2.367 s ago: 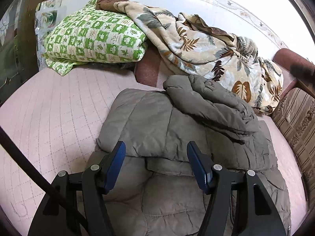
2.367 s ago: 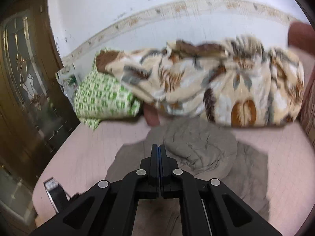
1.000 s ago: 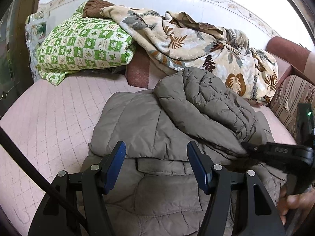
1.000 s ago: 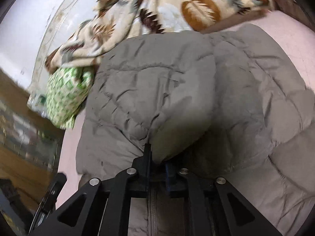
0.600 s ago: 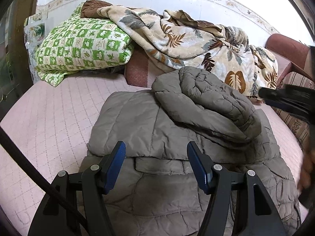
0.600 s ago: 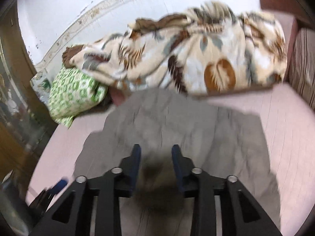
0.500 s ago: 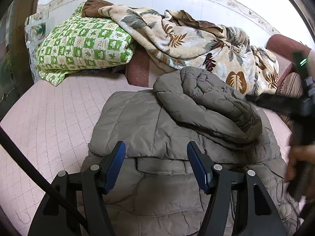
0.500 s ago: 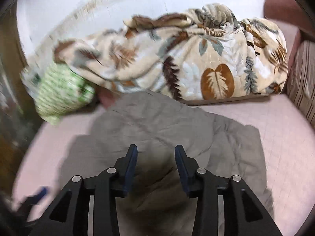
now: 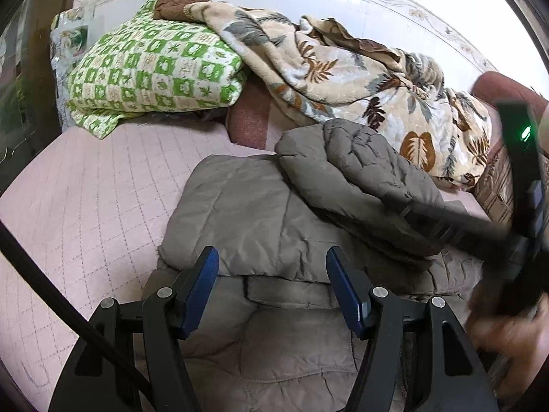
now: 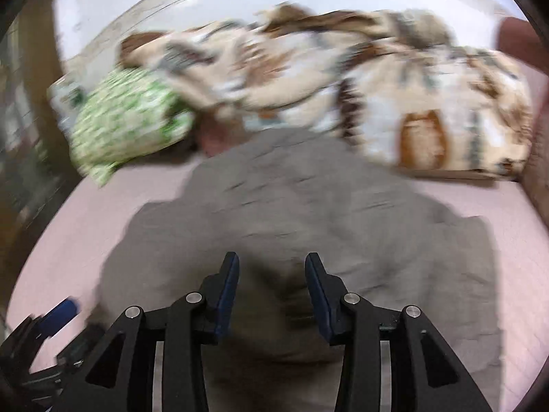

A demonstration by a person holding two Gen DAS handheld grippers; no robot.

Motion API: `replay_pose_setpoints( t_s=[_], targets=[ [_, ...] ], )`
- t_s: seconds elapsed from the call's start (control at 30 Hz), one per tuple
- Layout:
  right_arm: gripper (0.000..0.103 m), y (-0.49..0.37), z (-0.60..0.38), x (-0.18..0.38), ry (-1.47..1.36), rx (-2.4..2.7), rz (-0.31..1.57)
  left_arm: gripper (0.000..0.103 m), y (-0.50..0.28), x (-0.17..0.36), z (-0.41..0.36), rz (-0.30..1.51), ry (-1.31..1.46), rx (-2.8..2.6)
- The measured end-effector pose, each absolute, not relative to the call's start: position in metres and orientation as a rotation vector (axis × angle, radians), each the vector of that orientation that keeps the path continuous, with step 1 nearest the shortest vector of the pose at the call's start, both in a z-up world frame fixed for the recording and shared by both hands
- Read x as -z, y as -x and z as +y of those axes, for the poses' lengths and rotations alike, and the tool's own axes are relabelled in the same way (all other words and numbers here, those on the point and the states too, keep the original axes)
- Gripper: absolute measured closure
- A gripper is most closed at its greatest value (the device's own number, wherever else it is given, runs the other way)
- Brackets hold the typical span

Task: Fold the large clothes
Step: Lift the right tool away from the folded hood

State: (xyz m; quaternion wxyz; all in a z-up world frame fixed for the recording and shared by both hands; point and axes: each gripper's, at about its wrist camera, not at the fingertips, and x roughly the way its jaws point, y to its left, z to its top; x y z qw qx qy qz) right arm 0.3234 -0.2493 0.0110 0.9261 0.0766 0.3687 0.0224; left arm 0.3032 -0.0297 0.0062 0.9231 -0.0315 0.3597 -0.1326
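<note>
A grey-brown puffer jacket (image 9: 260, 226) lies on the pink quilted bed (image 9: 85, 199), one sleeve (image 9: 357, 182) folded across its top. It also shows, blurred, in the right wrist view (image 10: 295, 206). My left gripper (image 9: 272, 264) is open and empty just above the jacket's near part. My right gripper (image 10: 272, 267) is open and empty over the jacket's middle; in the left wrist view its dark body (image 9: 480, 226) reaches in from the right beside the sleeve.
A green checked folded quilt (image 9: 154, 72) and a beige leaf-print blanket (image 9: 343, 68) are piled at the head of the bed against the white wall. A striped cushion (image 9: 497, 192) is at the right. A black cable (image 9: 51, 292) crosses the lower left.
My right gripper was shut on the sleeve, let it go and opened wider; it now swings in over the jacket. The sleeve lies folded. My left gripper stayed open in place.
</note>
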Motion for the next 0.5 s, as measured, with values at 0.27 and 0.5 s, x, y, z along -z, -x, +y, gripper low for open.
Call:
replay_pose_setpoints(
  t_s=[0.27,0.5],
  targets=[
    [0.059,-0.324,-0.240,0.014,-0.174,-0.138,0.855,0.039,-0.304,-0.007,-0.025,0.745,0.078,0.274],
    [0.058,-0.311,-0.291,-0.030,-0.185,0.003,0.745,0.039,-0.303,-0.007,-0.030,0.753,0.065,0.286]
  ],
)
